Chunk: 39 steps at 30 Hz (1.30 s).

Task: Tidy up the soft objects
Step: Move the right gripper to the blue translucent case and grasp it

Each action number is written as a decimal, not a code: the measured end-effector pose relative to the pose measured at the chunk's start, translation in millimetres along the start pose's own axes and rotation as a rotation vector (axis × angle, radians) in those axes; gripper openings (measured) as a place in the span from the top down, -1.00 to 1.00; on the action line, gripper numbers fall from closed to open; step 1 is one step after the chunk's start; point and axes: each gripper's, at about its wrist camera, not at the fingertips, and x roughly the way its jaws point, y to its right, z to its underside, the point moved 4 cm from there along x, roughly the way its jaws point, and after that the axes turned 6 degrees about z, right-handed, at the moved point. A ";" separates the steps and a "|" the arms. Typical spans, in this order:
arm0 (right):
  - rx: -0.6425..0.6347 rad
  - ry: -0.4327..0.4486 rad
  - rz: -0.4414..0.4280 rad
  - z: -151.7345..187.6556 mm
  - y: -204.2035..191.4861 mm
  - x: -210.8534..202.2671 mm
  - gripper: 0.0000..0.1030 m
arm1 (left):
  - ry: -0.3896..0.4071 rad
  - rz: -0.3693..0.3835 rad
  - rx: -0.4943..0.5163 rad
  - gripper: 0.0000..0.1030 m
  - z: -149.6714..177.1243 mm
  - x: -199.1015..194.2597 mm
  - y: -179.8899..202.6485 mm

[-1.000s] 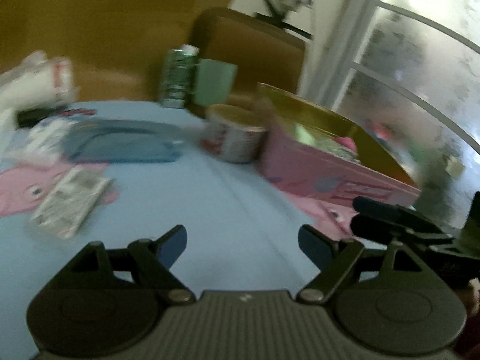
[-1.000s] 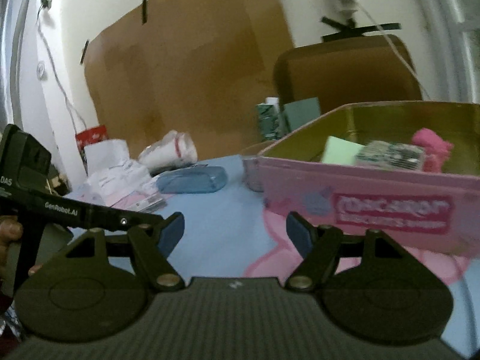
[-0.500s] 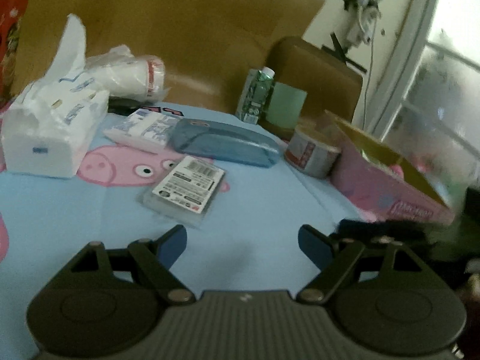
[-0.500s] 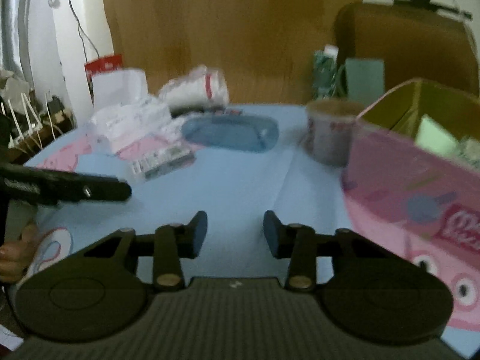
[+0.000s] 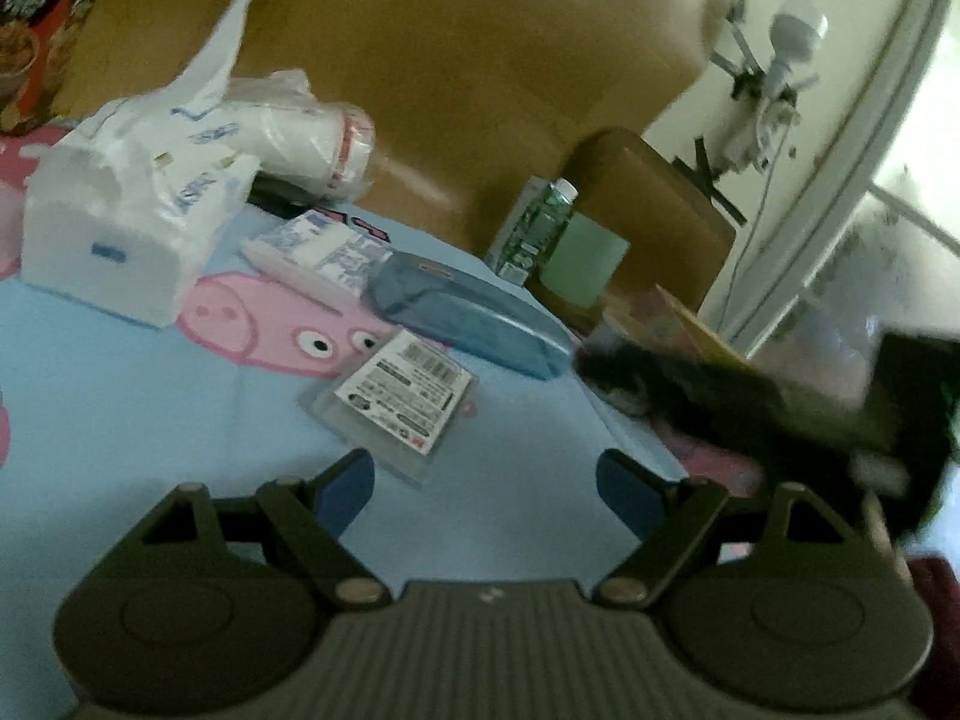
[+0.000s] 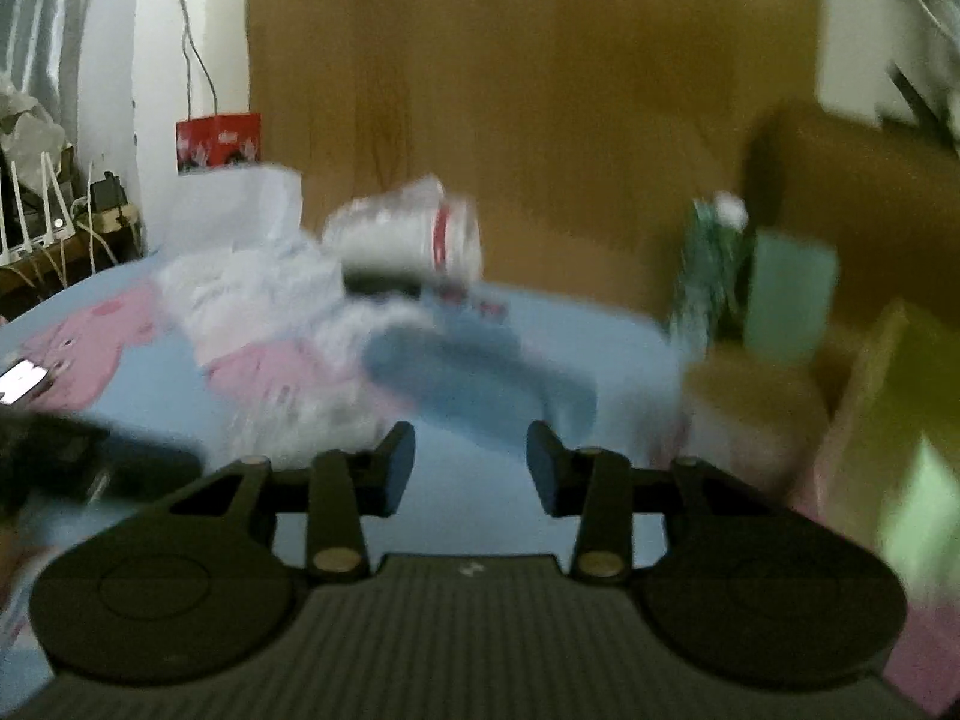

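My left gripper (image 5: 485, 486) is open and empty above the blue cloth, just short of a flat clear packet with a barcode label (image 5: 403, 399). Beyond it lie a blue pouch (image 5: 468, 318), a small tissue packet (image 5: 318, 252), a white tissue pack (image 5: 120, 228) and a bagged white roll (image 5: 306, 141). My right gripper (image 6: 471, 468) is open, its jaws partly closed, and empty. It points at the blue pouch (image 6: 480, 378). The pink box (image 6: 894, 420) is at the right, blurred.
A green bottle (image 5: 531, 228) and a green cup (image 5: 585, 264) stand at the back by a brown chair. A tub (image 6: 750, 414) stands beside the pink box. A phone (image 6: 21, 381) lies at the far left. The other gripper shows blurred at the right (image 5: 750, 414).
Both views have swung left, away from the pink box toward the packets and pouch. The right gripper's jaws narrowed from wide open, then opened a little.
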 end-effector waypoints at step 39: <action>0.036 -0.104 -0.001 93.8 5.4 -106.2 -0.24 | -0.217 0.231 0.011 -0.87 17.5 54.0 91.1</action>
